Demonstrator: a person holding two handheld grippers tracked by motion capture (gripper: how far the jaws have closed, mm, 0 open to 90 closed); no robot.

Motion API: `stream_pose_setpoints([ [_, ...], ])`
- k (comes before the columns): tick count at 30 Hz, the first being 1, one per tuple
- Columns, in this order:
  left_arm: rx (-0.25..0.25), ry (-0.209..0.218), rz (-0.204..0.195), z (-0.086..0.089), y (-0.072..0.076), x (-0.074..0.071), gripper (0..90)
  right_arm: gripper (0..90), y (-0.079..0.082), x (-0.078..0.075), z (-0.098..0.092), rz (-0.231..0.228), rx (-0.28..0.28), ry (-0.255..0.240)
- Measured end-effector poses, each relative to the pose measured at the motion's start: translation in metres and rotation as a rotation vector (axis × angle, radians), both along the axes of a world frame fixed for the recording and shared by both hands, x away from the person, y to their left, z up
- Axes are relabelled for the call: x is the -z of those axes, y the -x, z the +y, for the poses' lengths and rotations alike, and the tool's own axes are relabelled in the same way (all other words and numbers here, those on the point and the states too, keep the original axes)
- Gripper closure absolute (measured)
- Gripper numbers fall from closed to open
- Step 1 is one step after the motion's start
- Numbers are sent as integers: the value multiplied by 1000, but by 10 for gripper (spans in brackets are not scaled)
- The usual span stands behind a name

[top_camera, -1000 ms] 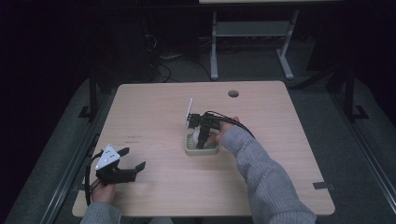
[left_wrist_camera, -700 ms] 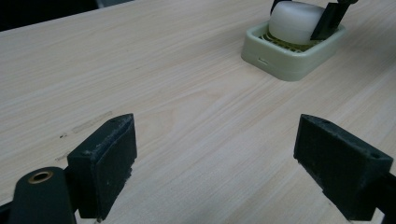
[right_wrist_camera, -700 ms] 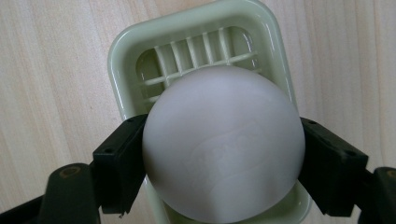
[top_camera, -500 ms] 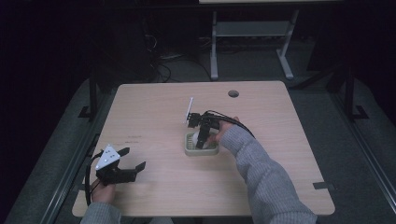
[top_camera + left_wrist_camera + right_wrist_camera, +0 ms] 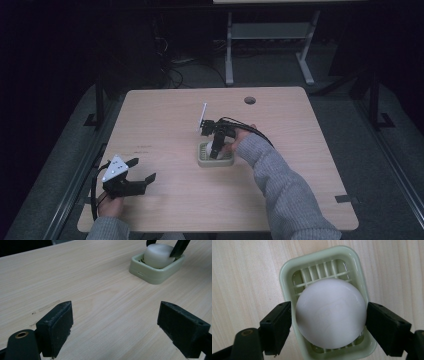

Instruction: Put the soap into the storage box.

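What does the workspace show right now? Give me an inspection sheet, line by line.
Surface: light wooden table, with a round cable hole near the far edge.
Job's things: white egg-shaped ball sitting in a pale green slotted tray at mid-table.
Clutter: nothing seen.
Grippers: right gripper points down over the ball, jaws either side, contact unclear; left gripper open at the near left corner, holding nothing.
Cables: black cable trails from the right gripper.
Surroundings: dark floor, a white desk frame beyond the table.
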State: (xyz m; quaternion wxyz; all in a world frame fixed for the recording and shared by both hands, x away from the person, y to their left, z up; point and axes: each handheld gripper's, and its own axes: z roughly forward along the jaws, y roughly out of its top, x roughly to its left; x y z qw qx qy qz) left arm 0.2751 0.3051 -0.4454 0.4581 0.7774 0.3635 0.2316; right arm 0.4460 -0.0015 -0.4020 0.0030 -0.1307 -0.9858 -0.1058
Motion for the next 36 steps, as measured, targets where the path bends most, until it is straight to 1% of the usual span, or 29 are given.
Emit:
stream_pose_setpoints([
  [3, -1, 11, -1, 0, 0, -1, 128, 207, 1, -2, -1, -2, 5, -3],
  [6, 3, 0, -2, -1, 0, 0, 128, 206, 2, -3, -3, -4, 9, -7],
  [9, 2, 6, -4, -1, 0, 0, 128, 204, 4, -5, -6, -10, 16, -12],
  [12, 4, -2, 0, -1, 1, 0, 128, 204, 4, -5, -7, -18, 18, -13],
  [15, 3, 3, -3, -1, 0, 0, 128, 205, 5, -6, -9, -25, 20, -14],
  [18, -4, 7, -5, -1, 1, -1, 128, 222, 5, -8, -11, -19, 24, -25],
  [20, -2, 6, -6, 0, 1, -1, 128, 221, 6, -8, -13, -23, 29, -27],
  [25, 2, -1, -1, 0, 1, -1, 128, 221, 9, -11, -19, -30, 33, -35],
  [33, 1, -9, 2, -1, 1, -1, 128, 221, 13, -15, -32, -29, 55, -52],
  [34, -1, -2, 2, -1, 1, -1, 128, 221, 13, -16, -34, -29, 57, -56],
  [35, 1, -8, 2, -1, 1, -1, 128, 221, 13, -16, -34, -25, 62, -60],
  [36, 1, -3, 1, -1, 1, -1, 128, 221, 14, -16, -36, -28, 61, -59],
])
